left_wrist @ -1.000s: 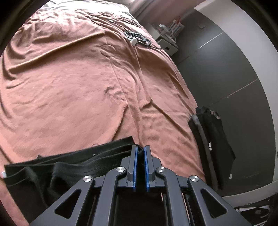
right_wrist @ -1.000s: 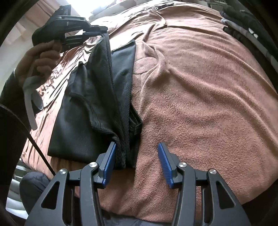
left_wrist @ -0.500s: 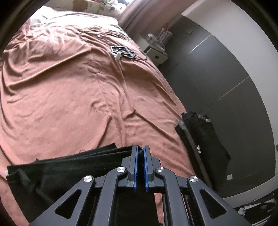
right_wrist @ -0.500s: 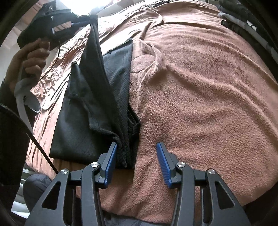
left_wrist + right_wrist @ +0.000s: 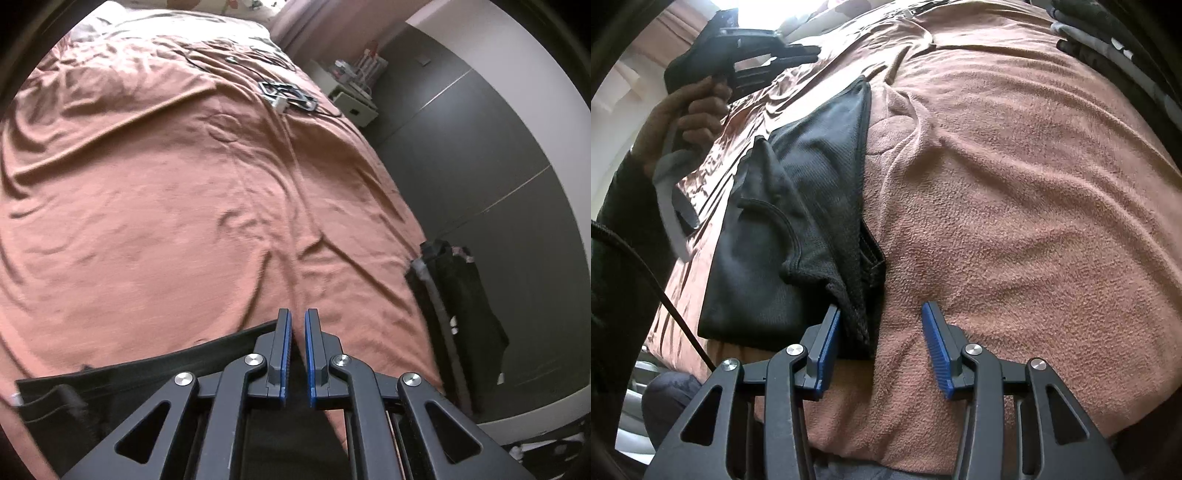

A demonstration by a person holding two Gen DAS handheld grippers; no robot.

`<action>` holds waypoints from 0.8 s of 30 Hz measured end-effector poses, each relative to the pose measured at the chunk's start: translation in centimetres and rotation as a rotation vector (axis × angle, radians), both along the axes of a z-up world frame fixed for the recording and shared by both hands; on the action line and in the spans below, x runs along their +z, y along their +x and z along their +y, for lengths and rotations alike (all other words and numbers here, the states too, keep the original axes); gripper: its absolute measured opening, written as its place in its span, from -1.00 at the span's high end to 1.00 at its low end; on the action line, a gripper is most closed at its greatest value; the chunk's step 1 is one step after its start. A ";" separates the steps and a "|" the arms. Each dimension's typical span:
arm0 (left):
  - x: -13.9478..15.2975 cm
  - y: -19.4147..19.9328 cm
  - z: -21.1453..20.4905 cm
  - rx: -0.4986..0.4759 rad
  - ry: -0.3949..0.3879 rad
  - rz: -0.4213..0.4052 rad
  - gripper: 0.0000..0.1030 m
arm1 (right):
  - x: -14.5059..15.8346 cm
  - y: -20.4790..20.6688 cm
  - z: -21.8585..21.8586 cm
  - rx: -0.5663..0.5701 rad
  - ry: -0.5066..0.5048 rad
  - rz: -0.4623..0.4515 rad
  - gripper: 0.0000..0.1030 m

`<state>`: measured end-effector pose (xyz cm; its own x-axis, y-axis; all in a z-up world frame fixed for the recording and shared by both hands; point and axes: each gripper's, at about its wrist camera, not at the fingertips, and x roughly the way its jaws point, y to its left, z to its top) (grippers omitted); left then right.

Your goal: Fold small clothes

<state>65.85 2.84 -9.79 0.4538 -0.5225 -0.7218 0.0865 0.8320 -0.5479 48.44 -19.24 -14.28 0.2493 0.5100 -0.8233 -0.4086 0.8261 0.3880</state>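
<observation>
Black shorts point(image 5: 798, 229) lie on our brown blanket point(image 5: 1015, 192); our right gripper point(image 5: 882, 347) gapes over their hem, our left gripper point(image 5: 297, 354) is closed, seemingly empty, its fingertips dark.

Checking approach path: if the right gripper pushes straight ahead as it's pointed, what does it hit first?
Likely the brown blanket: the right gripper is open over it, with the black garment's edge by its left finger. Depth unclear.

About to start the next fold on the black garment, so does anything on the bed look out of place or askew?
One thing: cables and a small white adapter lie loose on the rumpled terracotta bedspread, far from the black mesh shorts. Nothing looks damaged.
</observation>
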 end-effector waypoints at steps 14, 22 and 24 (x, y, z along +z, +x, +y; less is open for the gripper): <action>-0.6 -7.4 6.9 0.022 0.145 0.085 0.19 | 0.0 0.0 -0.3 -0.002 0.009 0.002 0.20; -2.7 -10.8 8.1 0.016 0.136 0.161 0.18 | 0.5 -0.7 1.1 0.008 -0.072 -0.034 0.20; -3.3 -11.5 8.1 0.007 0.140 0.176 0.18 | 0.6 -1.0 1.7 0.014 -0.103 -0.047 0.18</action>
<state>54.35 10.97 -13.04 0.3175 -0.4091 -0.8554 -0.0067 0.9011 -0.4335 47.48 -17.50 -13.65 0.2824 0.4268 -0.8591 -0.4363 0.8547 0.2812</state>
